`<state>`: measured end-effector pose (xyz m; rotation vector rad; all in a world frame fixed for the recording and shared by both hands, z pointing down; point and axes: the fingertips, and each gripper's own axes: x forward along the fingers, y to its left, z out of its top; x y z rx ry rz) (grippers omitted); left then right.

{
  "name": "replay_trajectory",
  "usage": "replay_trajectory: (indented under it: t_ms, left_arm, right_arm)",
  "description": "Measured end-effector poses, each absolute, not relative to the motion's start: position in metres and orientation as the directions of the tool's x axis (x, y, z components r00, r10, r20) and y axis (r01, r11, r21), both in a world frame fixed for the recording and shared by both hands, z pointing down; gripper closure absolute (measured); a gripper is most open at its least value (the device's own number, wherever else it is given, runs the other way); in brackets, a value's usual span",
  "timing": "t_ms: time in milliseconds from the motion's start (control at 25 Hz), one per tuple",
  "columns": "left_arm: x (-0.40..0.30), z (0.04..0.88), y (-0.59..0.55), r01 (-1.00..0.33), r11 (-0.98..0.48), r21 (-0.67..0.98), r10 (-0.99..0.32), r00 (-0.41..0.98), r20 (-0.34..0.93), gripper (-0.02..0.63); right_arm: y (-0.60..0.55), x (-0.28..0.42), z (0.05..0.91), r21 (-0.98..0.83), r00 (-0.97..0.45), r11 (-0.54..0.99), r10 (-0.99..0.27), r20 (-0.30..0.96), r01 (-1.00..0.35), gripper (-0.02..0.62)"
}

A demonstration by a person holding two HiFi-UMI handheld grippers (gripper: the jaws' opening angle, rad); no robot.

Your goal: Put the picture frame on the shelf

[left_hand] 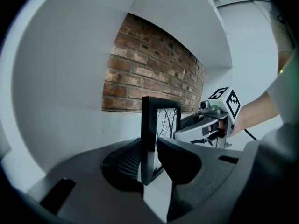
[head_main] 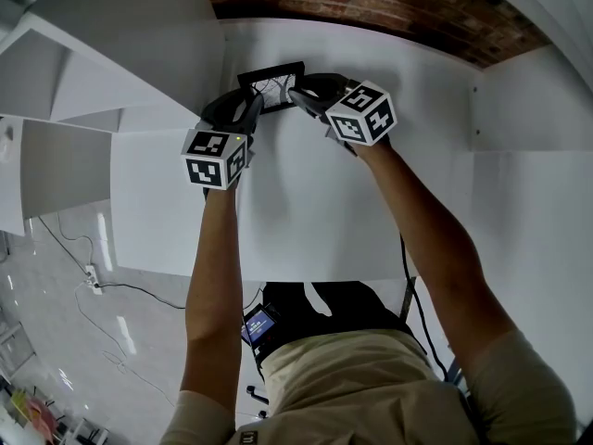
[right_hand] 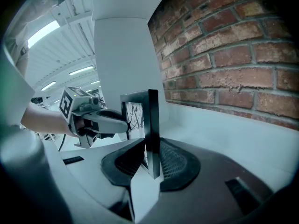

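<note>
Left gripper (left_hand: 149,158): jaws pinched on the left upright edge of the frame (left_hand: 150,125), one pad on the back face, the other on the glass side. The grip sits low on the edge, probably so the frame cannot tip.

Right gripper (right_hand: 150,161): jaws closed on the opposite upright edge in the same way, ribbed pads flat against both faces. Holding it from both sides likely keeps the frame square and stops it swinging.

Frame: black surround with a pale print of bare branches. It stands upright, glass towards the person and back to the wall. It is at the rear edge of the shelf (head_main: 306,193), about midway along, just in front of the brick wall (head_main: 371,3). No view shows whether its lower edge rests on the shelf or hangs just above it.

Shelf: a white board, bare apart from the frame, with a white side panel at each end. Other white compartments lie off its left edge.

Step, as judged: the frame is at its place with release not yet made. Letting go before the base sits flat could drop it backwards against the wall
</note>
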<state>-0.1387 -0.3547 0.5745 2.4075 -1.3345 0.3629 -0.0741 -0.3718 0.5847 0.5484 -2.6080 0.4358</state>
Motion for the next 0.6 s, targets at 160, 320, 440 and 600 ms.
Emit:
replay_trajectory:
  t_ms: [160, 320, 440, 600]
  left_arm:
    - [-0.140, 0.576, -0.359, -0.858, -0.482, 0.177, -0.767, 0.511, 0.387, 0.525]
    - [-0.139, 0.578, -0.361, -0.863, -0.478, 0.162, -0.772, 0.501, 0.392, 0.523]
    - [-0.137, 0.581, -0.361, -0.864, -0.478, 0.154, -0.770, 0.497, 0.400, 0.523]
    - [-0.134, 0.584, -0.362, -0.865, -0.478, 0.154, -0.769, 0.497, 0.403, 0.523]
  right_arm:
    - [-0.377, -0.075, 0.586, -0.198, -0.821, 0.871, -0.316, 0.475, -0.449, 0.523]
    - [-0.379, -0.075, 0.589, -0.189, -0.817, 0.870, -0.325, 0.476, -0.456, 0.522]
    - [-0.379, -0.073, 0.592, -0.186, -0.813, 0.867, -0.331, 0.479, -0.462, 0.522]
    - [-0.379, -0.070, 0.596, -0.177, -0.810, 0.867, -0.338, 0.480, -0.466, 0.520]
